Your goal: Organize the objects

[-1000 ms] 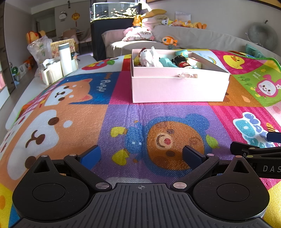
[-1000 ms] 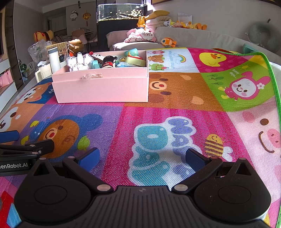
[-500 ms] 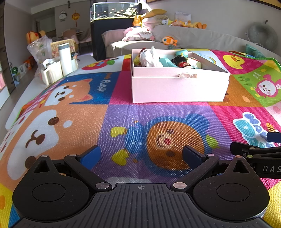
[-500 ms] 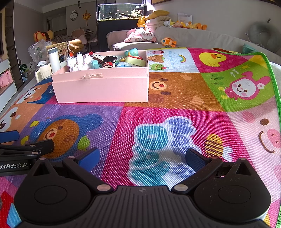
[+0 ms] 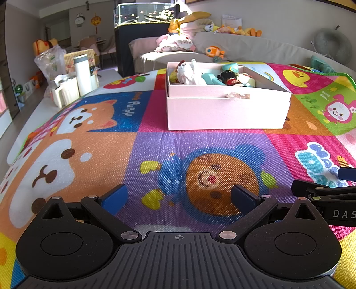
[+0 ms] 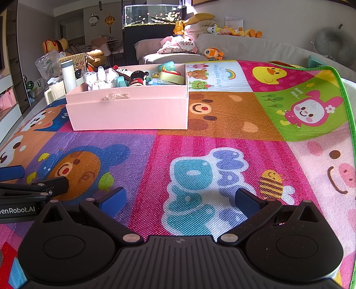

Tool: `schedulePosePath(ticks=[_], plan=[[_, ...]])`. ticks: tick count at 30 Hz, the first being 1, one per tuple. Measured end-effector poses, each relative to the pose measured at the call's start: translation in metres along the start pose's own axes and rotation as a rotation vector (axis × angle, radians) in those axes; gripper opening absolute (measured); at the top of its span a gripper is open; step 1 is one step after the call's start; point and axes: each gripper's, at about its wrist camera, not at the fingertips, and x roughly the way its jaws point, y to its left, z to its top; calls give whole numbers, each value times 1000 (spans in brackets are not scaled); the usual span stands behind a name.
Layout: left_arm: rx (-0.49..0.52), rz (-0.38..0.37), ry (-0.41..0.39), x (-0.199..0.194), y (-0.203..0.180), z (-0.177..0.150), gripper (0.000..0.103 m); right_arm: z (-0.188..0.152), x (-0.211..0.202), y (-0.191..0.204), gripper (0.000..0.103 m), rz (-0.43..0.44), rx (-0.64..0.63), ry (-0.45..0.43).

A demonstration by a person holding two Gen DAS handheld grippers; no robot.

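A pink open box (image 5: 227,109) stands on the colourful play mat (image 5: 89,155), ahead of both grippers; it also shows in the right wrist view (image 6: 129,111). It holds several small toys, among them a white plush (image 5: 189,73), a black-and-red doll (image 5: 229,76) and a green round tin (image 6: 171,76). My left gripper (image 5: 179,197) is open and empty, low over the mat's bear picture. My right gripper (image 6: 180,201) is open and empty, low over the mat to the right of the left one. Each gripper's side shows in the other's view.
A white flask (image 5: 82,74) and white containers (image 5: 64,91) stand beyond the mat's far left edge. A grey sofa (image 5: 255,47) with plush toys and a fish tank (image 5: 144,13) lie behind the box. The mat's green edge (image 6: 347,111) runs along the right.
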Motion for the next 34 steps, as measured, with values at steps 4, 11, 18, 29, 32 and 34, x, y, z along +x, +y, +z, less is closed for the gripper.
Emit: schedulePosePath(ticks=[4,11,18,29,32,34], plan=[[0,0,0,0,0,0,102,0,0,-1,103,0,0,0],[1,1,0,0,0,0,102,0,0,0,103,0,0,0],[0,0,0,0,0,0,102,0,0,0,103,0,0,0],[-2,6,3,1,0,1,102,0,0,0,103,0,0,0],[-9,-2,0,0,2,1,102,0,0,0,103,0,0,0],[-9,-2,0,0,2,1,102,0,0,-1,103,0,0,0]])
